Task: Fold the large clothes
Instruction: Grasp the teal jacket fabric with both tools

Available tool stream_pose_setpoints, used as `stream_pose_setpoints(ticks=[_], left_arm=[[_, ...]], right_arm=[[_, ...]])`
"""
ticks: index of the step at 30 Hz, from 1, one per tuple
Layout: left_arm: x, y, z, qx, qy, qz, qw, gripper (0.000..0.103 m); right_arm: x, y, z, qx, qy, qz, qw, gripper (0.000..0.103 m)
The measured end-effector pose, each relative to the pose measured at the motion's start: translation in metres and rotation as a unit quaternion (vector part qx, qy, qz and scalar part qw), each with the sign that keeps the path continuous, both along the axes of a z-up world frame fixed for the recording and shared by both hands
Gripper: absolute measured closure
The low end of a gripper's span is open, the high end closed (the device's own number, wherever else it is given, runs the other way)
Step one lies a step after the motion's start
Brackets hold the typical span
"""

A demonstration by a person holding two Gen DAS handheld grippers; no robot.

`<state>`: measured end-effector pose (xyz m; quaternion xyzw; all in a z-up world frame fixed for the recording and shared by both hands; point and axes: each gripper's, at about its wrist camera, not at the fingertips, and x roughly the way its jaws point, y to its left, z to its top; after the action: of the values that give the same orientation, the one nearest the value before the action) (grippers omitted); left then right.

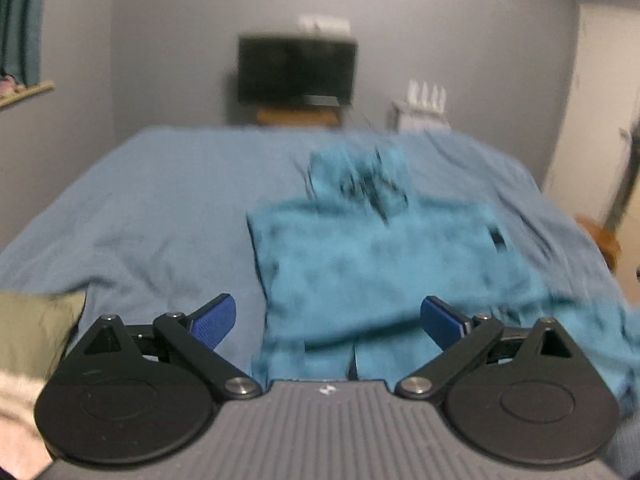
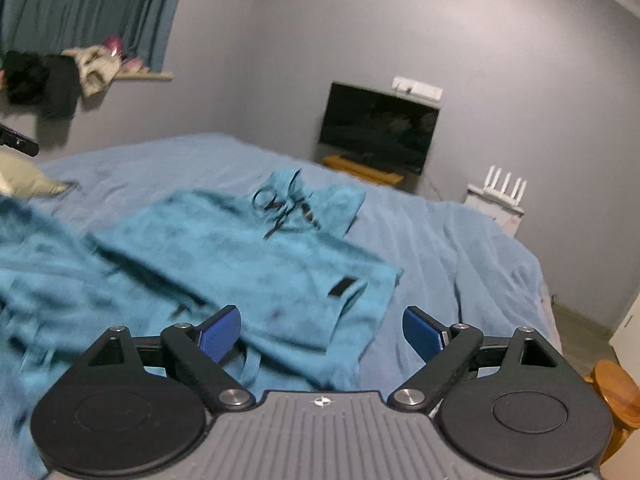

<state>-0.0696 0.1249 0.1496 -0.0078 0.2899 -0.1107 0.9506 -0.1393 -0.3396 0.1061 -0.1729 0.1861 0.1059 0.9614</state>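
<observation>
Holding both my left gripper (image 1: 328, 320) and right gripper (image 2: 321, 330) spread and empty, I judge the teal hoodie (image 2: 240, 248) just ahead partly folded; its near-left side is still bunched.

The garment (image 1: 372, 256) lies on the bed (image 1: 160, 208), spread from the middle toward 3 o'clock in the left wrist view, its hood end (image 1: 360, 176) pointing to 12 o'clock. Beyond the bed's far edge, at 12 o'clock, a television (image 1: 296, 68) stands on a low stand (image 1: 298, 116) against the wall, and a router (image 1: 426, 94) sits to its right. A pillow (image 1: 36, 328) lies at 9 o'clock on the bed's near corner. In the right wrist view a shelf (image 2: 140, 74) at 10 o'clock carries clothes (image 2: 60, 72), below a curtain (image 2: 92, 4). A stool (image 2: 616, 396) stands at 4 o'clock, beside the bed.
</observation>
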Motion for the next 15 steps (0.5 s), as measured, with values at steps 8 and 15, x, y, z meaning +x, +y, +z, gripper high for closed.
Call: stream_pose_setpoints(ticks=[8, 15], left_arm=[[-0.073, 0.000, -0.018, 0.025, 0.024, -0.137, 0.9900, 0.004], [-0.110, -0.036, -0.032, 0.122, -0.017, -0.236, 0.9638, 0.004]], right_arm=[[-0.053, -0.023, 0.003, -0.047, 0.069, 0.072, 0.994, 0.013], [-0.084, 0.007, -0.004, -0.131, 0.119, 0.187, 0.966, 0.012]])
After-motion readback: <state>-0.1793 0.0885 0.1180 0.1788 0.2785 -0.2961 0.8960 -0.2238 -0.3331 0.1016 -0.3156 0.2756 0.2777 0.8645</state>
